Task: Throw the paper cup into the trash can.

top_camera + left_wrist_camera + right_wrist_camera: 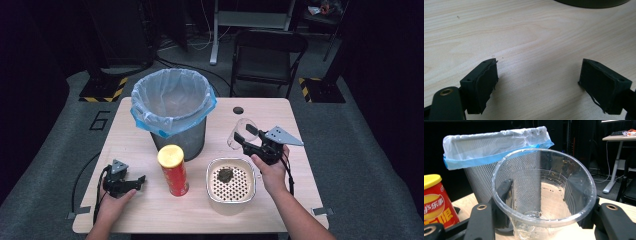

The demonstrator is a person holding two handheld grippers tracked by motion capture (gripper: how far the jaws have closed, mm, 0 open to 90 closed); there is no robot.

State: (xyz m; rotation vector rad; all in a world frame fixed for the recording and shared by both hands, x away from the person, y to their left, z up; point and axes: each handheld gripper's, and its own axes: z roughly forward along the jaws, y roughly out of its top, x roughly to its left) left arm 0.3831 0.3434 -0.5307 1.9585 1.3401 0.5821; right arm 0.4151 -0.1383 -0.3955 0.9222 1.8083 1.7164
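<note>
A clear plastic cup [236, 131] hangs over the table's right half, just beyond a white perforated bowl [247, 192]. My right gripper [245, 136] is shut on it. In the right gripper view the cup [544, 195] lies tilted with its mouth toward the camera, a black jaw pressed on each side and small brown specks on its inner wall. A dark lump [224, 174] lies in the bowl. My left gripper [131, 183] rests near the table's front left corner, and in its own view the left gripper [539, 80] stands open over bare wood.
A mesh waste bin with a blue and clear liner [172, 102] stands at the middle back of the wooden table [280, 120]. A red chip can with a yellow lid [173, 170] stands in front of it. A folding chair [267, 55] is beyond the table.
</note>
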